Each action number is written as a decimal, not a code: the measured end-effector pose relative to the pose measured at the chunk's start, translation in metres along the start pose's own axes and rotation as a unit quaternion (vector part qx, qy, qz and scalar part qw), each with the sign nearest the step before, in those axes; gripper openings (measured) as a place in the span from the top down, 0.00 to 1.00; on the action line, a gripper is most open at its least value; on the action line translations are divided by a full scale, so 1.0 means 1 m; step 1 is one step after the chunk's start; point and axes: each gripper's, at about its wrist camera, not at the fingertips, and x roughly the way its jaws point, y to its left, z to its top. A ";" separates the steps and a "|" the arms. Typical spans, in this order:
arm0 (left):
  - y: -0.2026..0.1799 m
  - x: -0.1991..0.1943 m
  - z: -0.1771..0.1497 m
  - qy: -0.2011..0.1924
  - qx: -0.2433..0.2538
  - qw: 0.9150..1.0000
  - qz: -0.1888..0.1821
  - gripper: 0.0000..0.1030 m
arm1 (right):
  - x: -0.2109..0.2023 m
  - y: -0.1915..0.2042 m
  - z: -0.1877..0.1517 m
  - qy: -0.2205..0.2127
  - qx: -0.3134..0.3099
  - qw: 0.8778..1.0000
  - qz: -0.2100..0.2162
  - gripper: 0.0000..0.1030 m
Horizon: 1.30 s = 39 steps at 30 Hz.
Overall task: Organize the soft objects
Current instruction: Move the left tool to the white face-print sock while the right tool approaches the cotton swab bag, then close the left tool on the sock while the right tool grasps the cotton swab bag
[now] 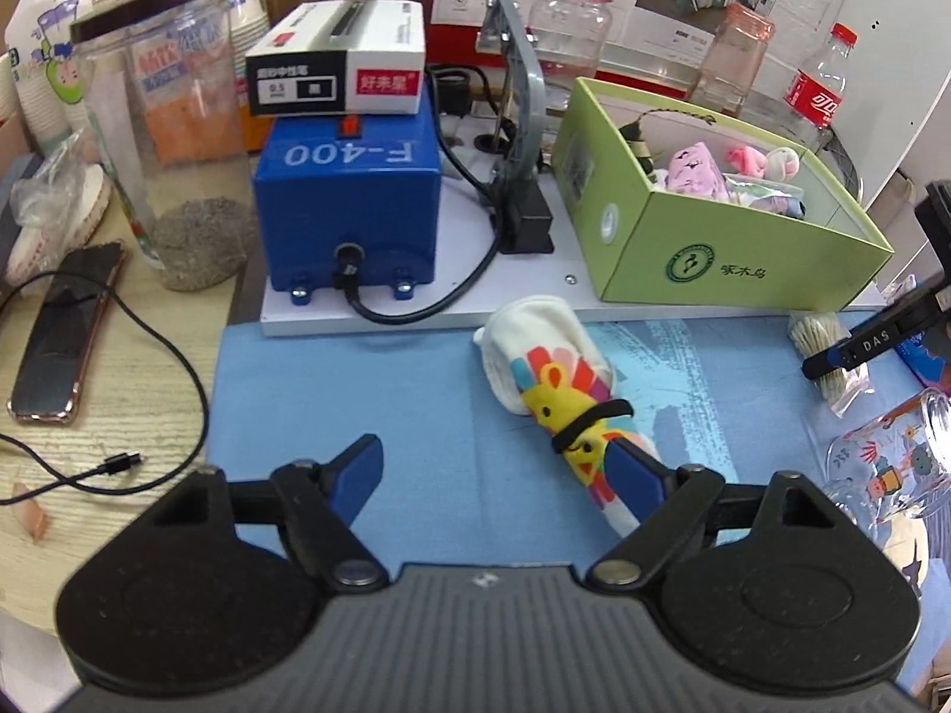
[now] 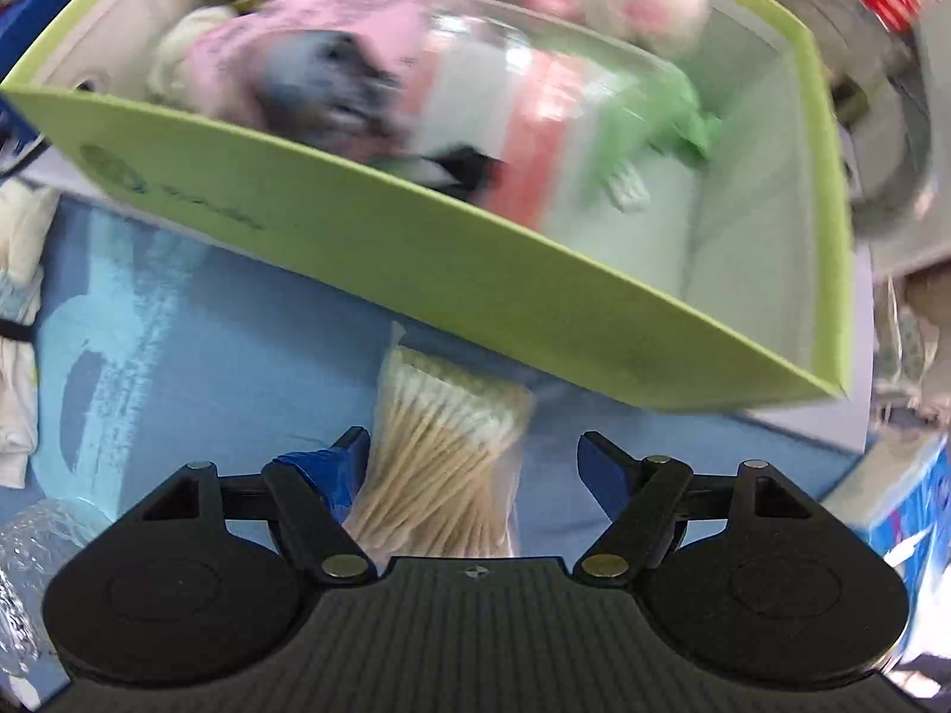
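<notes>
The left gripper (image 1: 499,469) hovers low over the blue mat (image 1: 368,392), its blue fingers spread wide and clamping nothing; its right finger (image 1: 639,478) lies over the near end of a rolled sock (image 1: 559,383), white with a bright cartoon print and bound by a black band (image 1: 588,422), which rests on the mat towards the far edge; just beyond it, on a white board (image 1: 416,315), stands a green box (image 1: 731,237) holding a pink cloth (image 1: 695,172) and other soft bundles; to the left on the same board sits a blue F-400 unit (image 1: 350,202). The right gripper (image 2: 475,463) is also parted and empty, over a clear bag of cotton swabs (image 2: 440,445) on the mat; past the bag the green box (image 2: 416,249) tilts across the view, its contents blurred.
</notes>
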 end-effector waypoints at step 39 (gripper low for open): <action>-0.054 0.044 0.004 0.009 -0.009 1.000 0.006 0.70 | -0.018 -0.071 -0.115 -0.251 0.064 0.963 0.071 0.76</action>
